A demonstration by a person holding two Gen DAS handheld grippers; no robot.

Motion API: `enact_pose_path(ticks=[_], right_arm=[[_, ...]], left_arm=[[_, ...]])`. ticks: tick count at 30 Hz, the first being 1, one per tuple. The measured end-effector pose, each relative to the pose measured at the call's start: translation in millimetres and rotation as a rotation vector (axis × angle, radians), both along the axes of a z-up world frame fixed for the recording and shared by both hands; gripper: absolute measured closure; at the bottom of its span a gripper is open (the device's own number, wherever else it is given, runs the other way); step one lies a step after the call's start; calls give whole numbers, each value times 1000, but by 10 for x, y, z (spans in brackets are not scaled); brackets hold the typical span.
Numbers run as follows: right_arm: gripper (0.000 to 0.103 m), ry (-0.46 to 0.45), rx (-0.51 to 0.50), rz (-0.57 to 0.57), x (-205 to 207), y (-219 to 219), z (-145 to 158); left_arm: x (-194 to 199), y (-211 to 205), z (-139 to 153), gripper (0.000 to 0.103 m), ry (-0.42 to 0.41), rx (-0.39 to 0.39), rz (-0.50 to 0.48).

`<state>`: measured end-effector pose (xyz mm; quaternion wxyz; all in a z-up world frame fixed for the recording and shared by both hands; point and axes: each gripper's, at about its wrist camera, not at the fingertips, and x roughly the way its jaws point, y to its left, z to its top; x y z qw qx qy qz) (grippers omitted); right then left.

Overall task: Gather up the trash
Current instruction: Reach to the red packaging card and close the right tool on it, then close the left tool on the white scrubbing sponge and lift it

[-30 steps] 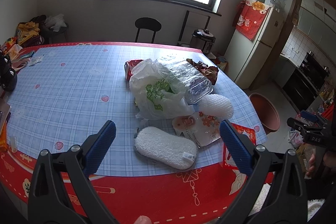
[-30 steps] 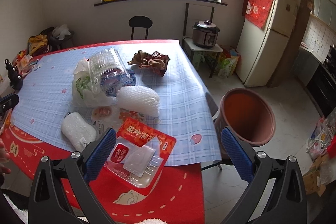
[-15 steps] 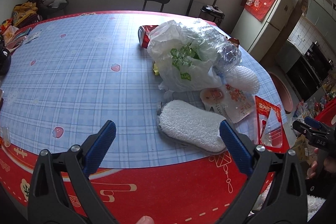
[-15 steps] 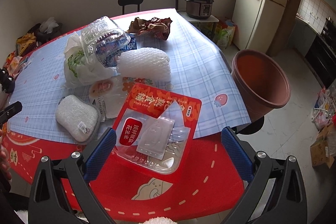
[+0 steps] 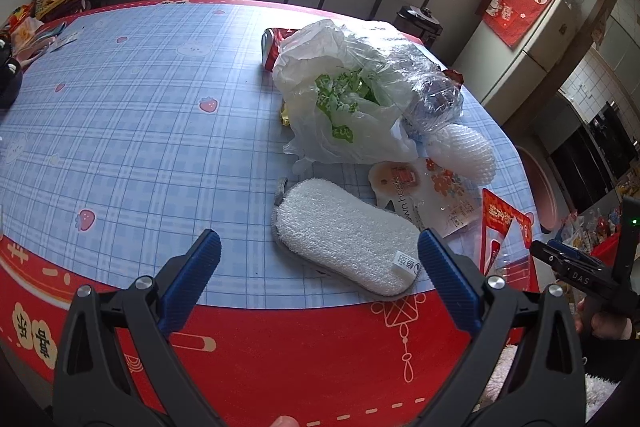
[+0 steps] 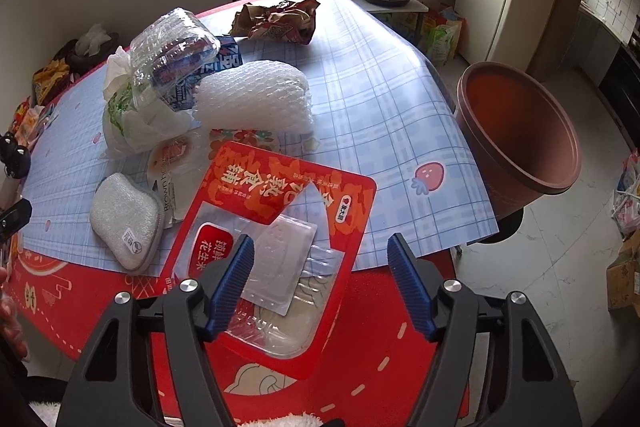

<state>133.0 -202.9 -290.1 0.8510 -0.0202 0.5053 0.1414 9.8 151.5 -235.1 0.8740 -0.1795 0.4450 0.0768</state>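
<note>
Item: red snack packet (image 6: pixel 280 251), at the table's (image 6: pixel 380 99) near edge, light, thin and crinkly (slippery film); best taken by its lower rim. Left gripper (image 5: pixel 320 259) spread, empty, above the white pad (image 5: pixel 344 235); right gripper (image 6: pixel 320 263) has just been narrowing over the packet, not yet pinching. Only the right wrist view shows the brown bin (image 6: pixel 520 131) off the table's right edge.

open left gripper (image 5: pixel 319 254) above white sponge (image 5: pixel 346 237), maybe not touching

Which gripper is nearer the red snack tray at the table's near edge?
Right. The right gripper hangs just over the red snack tray, jaws closing but not yet pressing it. The left gripper hovers by the white sponge, with the tray off to its right.
</note>
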Motion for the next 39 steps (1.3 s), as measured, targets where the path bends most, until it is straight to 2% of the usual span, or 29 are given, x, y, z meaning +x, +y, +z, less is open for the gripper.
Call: enact_pose_path(ticks=[4,12,14,15,16,19,23,26,31,35,39], right_arm=[[45,47,6,20,100,-76,-143],[60,166,50,79,206,-103,-436],[66,181,53,101,209,-70,-471],[72,186,58,108,206,-59,-479],[83,189,64,114,207,-55,-485],[91,180,85,118,210,-75,-468],[92,163,98,112,196,-117,-421],[92,158,112,98,172,-173,-423],[92,121,155,74,118,-293,-342],[92,76,178,56,78,-403,-239],[92,77,172,38,64,-482,-234]], left_arm=[[-34,-38,-60,6,27,-26,55],[-71,-197,-124,6,63,-23,82],[-82,-199,-153,6,78,-32,92],[-81,-194,-173,6,86,-40,98],[-80,-188,-196,6,95,-49,103],[-66,-183,-268,7,116,-82,104],[-20,-217,-355,8,140,-126,83],[32,-276,-398,15,155,-140,55],[94,-305,-487,17,171,-179,39],[106,-201,-635,28,164,-296,82],[117,-70,-791,38,167,-367,161]])
